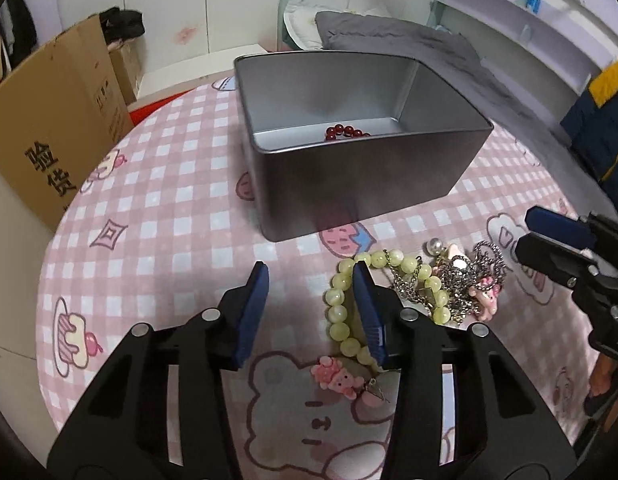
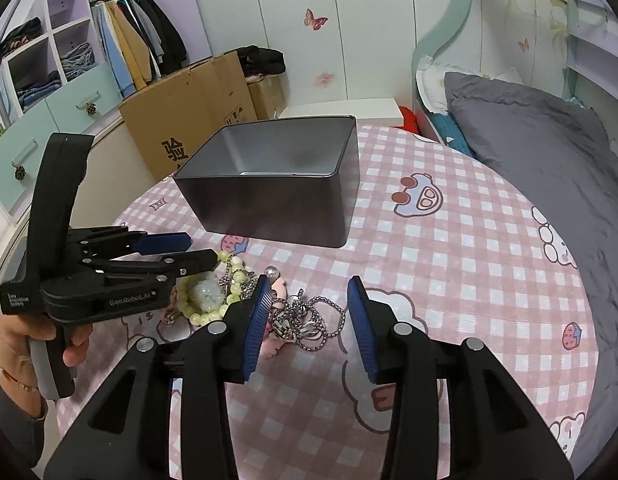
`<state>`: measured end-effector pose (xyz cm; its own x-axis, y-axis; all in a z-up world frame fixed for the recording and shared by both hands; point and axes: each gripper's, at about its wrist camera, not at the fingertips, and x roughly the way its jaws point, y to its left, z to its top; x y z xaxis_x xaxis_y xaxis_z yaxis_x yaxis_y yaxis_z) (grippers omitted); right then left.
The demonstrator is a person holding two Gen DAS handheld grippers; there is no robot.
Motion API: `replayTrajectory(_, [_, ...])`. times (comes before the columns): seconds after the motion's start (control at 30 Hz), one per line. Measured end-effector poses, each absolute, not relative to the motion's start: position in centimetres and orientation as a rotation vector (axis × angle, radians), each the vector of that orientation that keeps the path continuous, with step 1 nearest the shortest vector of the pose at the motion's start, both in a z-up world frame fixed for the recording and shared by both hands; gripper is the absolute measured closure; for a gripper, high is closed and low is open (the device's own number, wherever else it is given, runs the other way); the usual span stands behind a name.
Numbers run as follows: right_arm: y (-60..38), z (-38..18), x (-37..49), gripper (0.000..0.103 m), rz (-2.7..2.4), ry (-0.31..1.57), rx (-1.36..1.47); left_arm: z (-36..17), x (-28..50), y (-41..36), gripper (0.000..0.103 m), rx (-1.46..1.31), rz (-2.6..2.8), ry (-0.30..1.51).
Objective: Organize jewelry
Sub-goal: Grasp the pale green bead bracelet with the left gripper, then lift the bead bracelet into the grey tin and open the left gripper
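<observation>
A pile of jewelry lies on the pink checked tablecloth in front of a grey metal tin. Inside the tin rests a red bead bracelet. The pile holds a pale green bead bracelet, a tangled silver chain and a pink bear charm. My left gripper is open low over the cloth, its right finger across the green bracelet. My right gripper is open with the silver chain lying between its fingers, untouched.
A cardboard box stands past the table's left edge. A bed with a grey blanket runs along the right. A hand holds the left gripper's handle. A pearl bead lies beside the chain.
</observation>
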<state>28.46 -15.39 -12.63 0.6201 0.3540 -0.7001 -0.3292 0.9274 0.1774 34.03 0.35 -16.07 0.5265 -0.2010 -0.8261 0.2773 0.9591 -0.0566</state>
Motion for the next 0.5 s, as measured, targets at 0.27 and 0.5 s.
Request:
replayTrajectory(0.27, [-15.0,-12.5,28.2,0.065,0.401,0.812,0.03,-16.0,33.6,-0.2,0.094,0.122,-0.293,0.945])
replayTrajectory(0.5, [-14.4,-11.9,27.6,0.065,0.416,0.801,0.021,-13.8,31.9,2.9,0.094,-0.018,-0.367,0.901])
